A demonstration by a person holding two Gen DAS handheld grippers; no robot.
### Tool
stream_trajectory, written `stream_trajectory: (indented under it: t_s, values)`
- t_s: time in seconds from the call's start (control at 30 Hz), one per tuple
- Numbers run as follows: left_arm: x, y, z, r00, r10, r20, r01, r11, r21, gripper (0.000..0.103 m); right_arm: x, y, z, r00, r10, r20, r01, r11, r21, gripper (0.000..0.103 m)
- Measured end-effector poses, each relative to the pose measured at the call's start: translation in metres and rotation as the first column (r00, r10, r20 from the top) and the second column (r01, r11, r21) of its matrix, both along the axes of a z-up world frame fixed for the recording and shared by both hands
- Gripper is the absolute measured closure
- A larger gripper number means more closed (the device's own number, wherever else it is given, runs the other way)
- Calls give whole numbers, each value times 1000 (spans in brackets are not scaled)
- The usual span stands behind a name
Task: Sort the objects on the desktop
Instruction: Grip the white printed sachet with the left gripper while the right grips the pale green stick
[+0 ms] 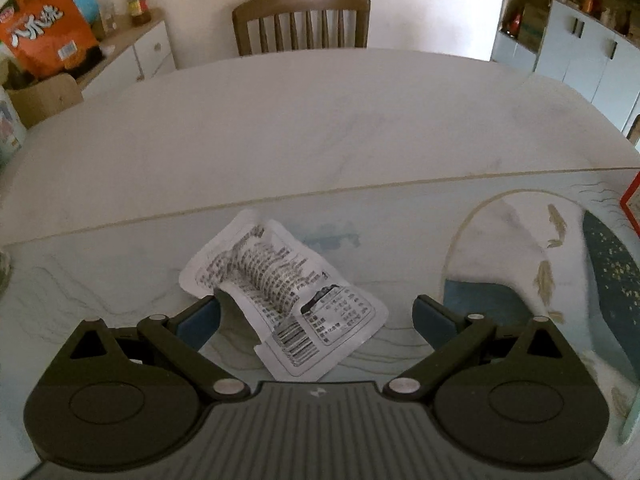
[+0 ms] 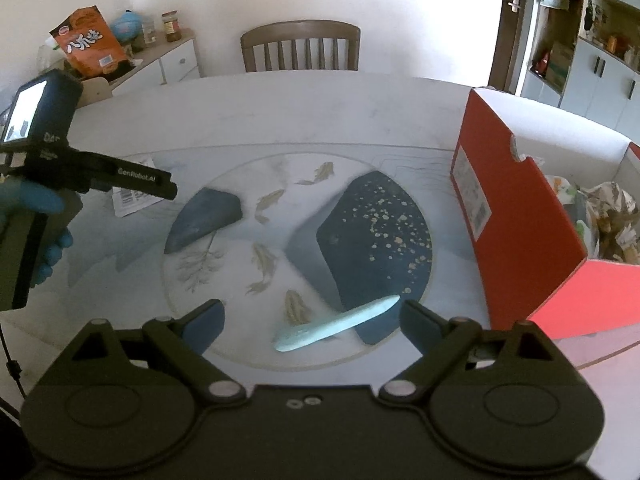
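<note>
A white printed packet (image 1: 288,296) lies flat on the patterned mat (image 1: 400,220), between the wide-open jaws of my left gripper (image 1: 316,316); its edge lies by the left finger (image 1: 200,320). The packet also shows partly in the right wrist view (image 2: 132,196), behind the left gripper's body (image 2: 80,176). A pale green slim object (image 2: 336,324) lies on the mat (image 2: 296,240), between the open jaws of my right gripper (image 2: 312,320). Both grippers are empty.
A red open box (image 2: 520,232) holding crumpled wrappers stands at the right on the table (image 2: 320,108). A wooden chair (image 1: 302,20) stands behind the table. An orange snack bag (image 1: 44,24) sits in a carton at the far left.
</note>
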State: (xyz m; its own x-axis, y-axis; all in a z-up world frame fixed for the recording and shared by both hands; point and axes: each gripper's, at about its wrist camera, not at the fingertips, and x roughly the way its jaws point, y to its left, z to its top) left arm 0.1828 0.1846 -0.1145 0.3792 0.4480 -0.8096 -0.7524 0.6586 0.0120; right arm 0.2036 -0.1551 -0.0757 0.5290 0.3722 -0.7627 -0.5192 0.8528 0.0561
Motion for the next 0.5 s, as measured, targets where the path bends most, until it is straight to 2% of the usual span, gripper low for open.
stream_trajectory:
  t_s: [0.27,0.5]
  values:
    - [13,6,-5,997,-71,24,71,997,3,1,7,3,-13,999,-10,-33,10,1000,-8,10]
    - [34,-23,-8,971,-238,36,237,971,21,1,15,6,-21,998,-27,-57,26,1000,-10,12]
